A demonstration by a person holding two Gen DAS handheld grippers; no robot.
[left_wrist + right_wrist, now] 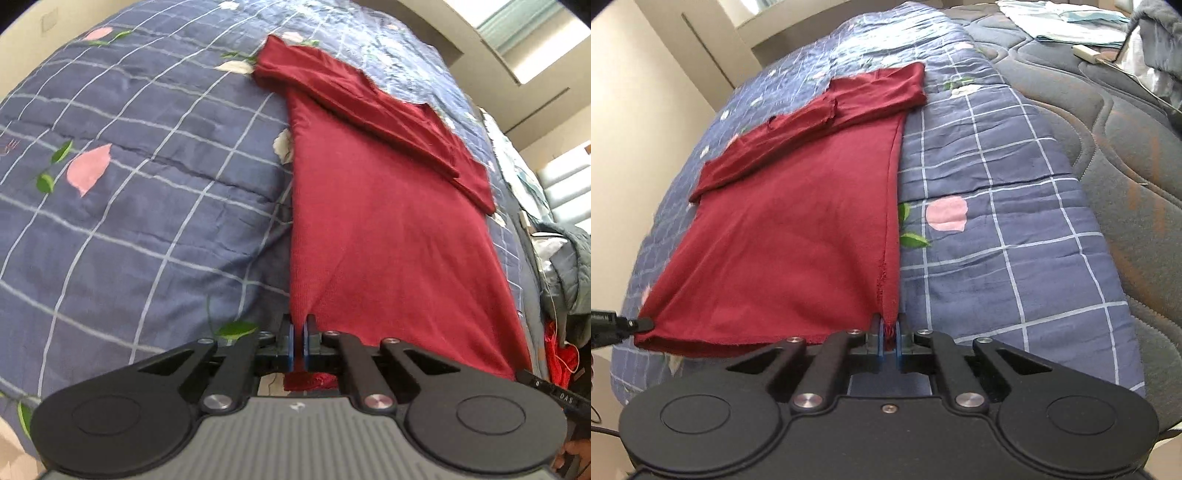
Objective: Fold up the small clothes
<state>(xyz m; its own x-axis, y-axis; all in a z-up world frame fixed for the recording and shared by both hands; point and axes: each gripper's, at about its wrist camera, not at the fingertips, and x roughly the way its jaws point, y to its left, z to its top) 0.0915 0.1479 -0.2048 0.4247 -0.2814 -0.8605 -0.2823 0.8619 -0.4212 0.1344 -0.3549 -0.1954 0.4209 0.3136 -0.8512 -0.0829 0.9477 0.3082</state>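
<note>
A dark red knit top (388,229) lies lengthwise on a blue checked quilt (147,184), its sleeves folded across the far end. My left gripper (299,325) is shut on the near left corner of its hem, and the cloth rises in a taut fold from the pads. In the right wrist view the same red top (798,236) stretches away, and my right gripper (889,325) is shut on the near right corner of the hem. At the left edge of that view, the left gripper's fingertip (639,324) holds the other corner.
The quilt (997,229) with pink petals and green leaves covers a grey quilted mattress (1126,166). Grey padded bedding (569,266) and a red cloth (557,354) lie at the right. A white charger (1086,51) and light fabric (1063,18) sit at the far end.
</note>
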